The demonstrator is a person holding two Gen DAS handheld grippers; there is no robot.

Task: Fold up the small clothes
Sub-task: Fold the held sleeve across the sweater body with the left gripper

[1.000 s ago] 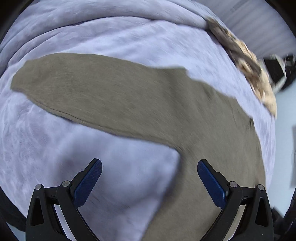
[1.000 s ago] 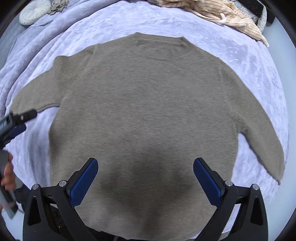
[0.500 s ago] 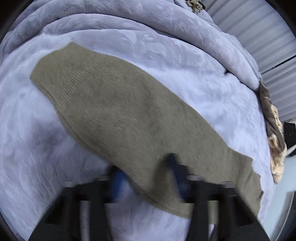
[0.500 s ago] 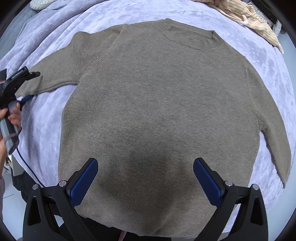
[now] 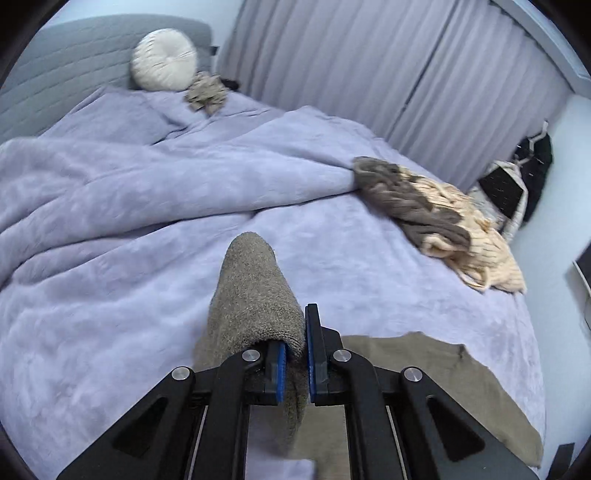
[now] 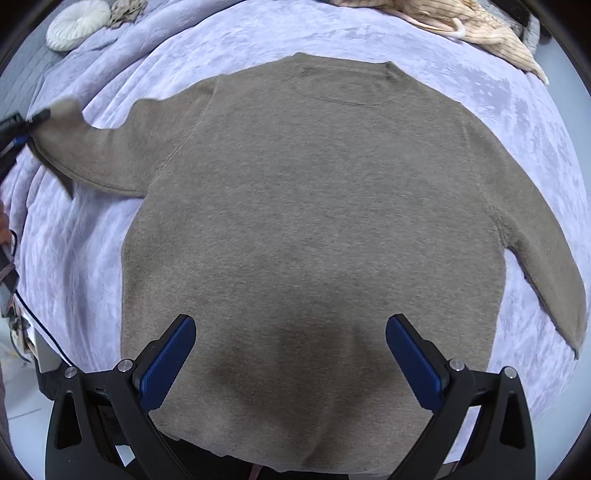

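A taupe knit sweater (image 6: 314,206) lies flat on the lavender bed cover, neck toward the far side. My left gripper (image 5: 295,354) is shut on the sweater's left sleeve (image 5: 255,291), whose cuff end stands up in front of the camera. In the right wrist view the same gripper (image 6: 22,127) holds that sleeve (image 6: 107,155) lifted at the far left. My right gripper (image 6: 291,354) is open and empty, hovering over the sweater's lower body near the hem. The right sleeve (image 6: 546,266) lies flat, angled down to the right.
A pile of grey and cream clothes (image 5: 436,218) lies at the bed's far right, also in the right wrist view (image 6: 461,22). A round white cushion (image 5: 164,59) and a small crumpled cloth (image 5: 207,92) sit by the headboard. Curtains (image 5: 369,66) hang behind. The bed edge is at the left (image 6: 33,332).
My left gripper has closed on the left sleeve and lifted its end off the bed, tilting up toward the headboard. My right gripper has stayed open over the sweater's lower body.
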